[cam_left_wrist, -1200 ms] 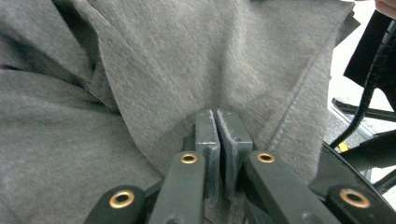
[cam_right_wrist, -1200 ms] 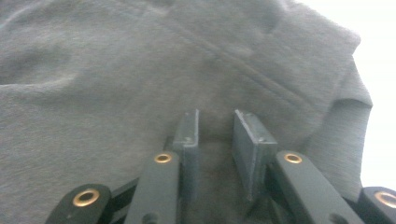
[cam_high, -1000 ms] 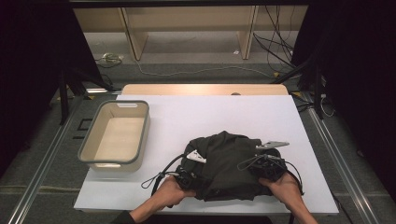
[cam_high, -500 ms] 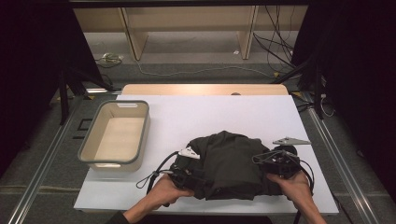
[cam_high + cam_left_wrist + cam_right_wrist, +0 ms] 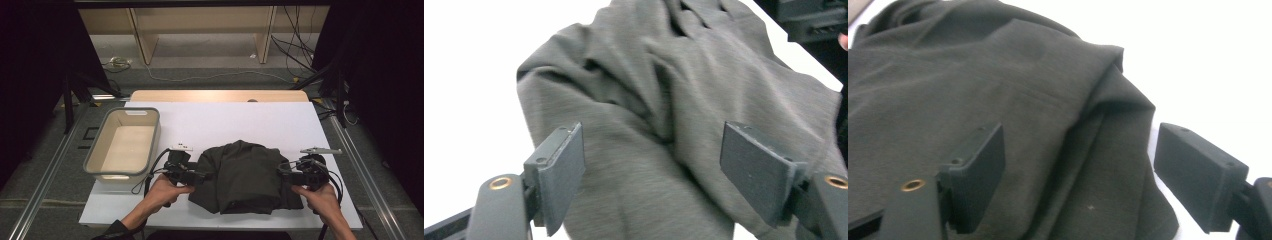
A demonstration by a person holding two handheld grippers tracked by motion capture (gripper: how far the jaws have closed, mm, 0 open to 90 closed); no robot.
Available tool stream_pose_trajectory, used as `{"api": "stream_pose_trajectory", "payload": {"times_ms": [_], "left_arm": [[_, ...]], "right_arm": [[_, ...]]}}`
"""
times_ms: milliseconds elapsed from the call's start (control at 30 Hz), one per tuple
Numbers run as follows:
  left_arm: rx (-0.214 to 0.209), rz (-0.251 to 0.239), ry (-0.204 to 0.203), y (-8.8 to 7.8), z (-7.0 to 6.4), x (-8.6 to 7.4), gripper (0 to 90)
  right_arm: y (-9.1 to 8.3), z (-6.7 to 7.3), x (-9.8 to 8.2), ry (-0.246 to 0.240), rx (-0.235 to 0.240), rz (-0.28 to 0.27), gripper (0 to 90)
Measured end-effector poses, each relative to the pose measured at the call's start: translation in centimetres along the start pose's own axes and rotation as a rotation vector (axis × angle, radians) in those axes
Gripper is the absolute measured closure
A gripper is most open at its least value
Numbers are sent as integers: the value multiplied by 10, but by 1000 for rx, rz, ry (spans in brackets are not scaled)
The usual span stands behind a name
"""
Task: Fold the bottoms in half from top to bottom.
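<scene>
Folded dark garment [image 5: 245, 176] lying flat near table edge, left gripper [image 5: 192, 175] and right gripper [image 5: 290, 175] flanking it, jaws just opening, gripping nothing, presumably releasing after the fold.

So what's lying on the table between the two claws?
In the high view, the folded dark garment lies between the left claw and the right claw. Both claws stand open at its side edges.
</scene>
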State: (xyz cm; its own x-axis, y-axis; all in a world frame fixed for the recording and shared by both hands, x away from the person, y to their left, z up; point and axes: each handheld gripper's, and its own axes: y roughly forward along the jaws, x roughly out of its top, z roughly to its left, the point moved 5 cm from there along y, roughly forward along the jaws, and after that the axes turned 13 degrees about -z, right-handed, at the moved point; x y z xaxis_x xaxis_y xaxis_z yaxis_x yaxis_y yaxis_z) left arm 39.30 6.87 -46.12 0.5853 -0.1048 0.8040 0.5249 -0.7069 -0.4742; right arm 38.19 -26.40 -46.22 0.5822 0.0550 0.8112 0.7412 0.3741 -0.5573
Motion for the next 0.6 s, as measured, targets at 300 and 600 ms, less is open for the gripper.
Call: {"api": "stream_pose_trajectory", "payload": {"times_ms": [300,600], "left_arm": [[74,38,-75,6,24,-8,196],[91,92,-151,18,37,-18,167]], "right_arm": [[8,-9,-6,26,8,47,153],[19,-12,-15,33,21,113,90]]}}
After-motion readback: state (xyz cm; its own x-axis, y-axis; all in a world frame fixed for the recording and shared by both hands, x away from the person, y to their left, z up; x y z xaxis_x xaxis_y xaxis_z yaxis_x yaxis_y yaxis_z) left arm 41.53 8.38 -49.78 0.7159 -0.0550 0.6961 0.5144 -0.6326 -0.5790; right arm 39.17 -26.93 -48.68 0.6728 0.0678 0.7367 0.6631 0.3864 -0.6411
